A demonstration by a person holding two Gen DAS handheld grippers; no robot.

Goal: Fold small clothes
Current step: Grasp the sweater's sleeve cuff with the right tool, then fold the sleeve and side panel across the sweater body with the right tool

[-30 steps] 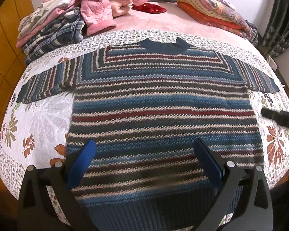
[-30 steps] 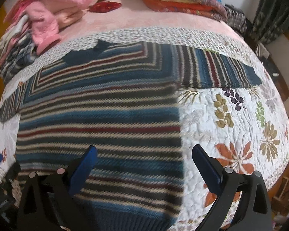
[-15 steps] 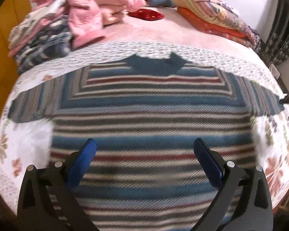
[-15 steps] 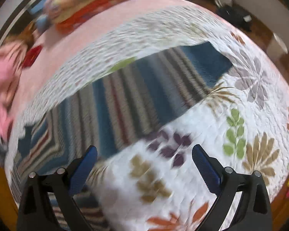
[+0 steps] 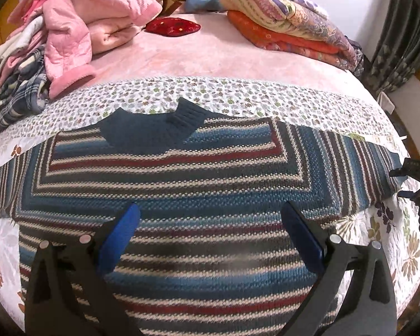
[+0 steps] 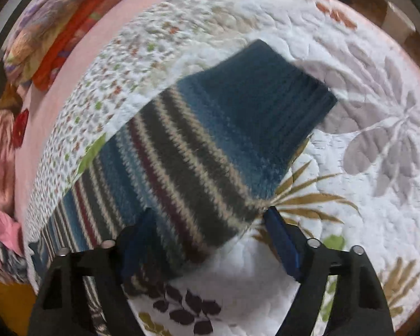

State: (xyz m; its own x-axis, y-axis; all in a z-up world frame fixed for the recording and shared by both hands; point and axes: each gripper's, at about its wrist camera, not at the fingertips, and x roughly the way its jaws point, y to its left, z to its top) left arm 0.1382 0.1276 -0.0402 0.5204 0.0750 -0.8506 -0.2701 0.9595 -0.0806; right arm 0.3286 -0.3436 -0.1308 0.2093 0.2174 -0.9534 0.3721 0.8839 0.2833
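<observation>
Your striped blue, red and cream knitted sweater (image 5: pixel 182 196) lies flat and unfolded on the floral quilted bed (image 5: pixel 210 95). No fold is made yet. Your left hand-held gripper (image 5: pixel 210 232) hovers wide open, empty. Your right hand-held gripper (image 6: pixel 210 240), also open, straddles the sleeve's dark blue cuff (image 6: pixel 266 89) end at 12 o'clock.

1. We lose the striped sweater's (image 5: pixel 210 184) hem behind the left gripper (image 5: pixel 210 238) and the lower frame edge.
2. Its left sleeve runs off the left edge.
3. Of the right gripper (image 5: pixel 417 193) the left wrist view shows only a dark sliver.
4. The right wrist view is motion-blurred; the sleeve cuff's (image 6: pixel 268 84) knit smears, and the folded quilts (image 6: pixel 58 25) dissolve into colour.
</observation>
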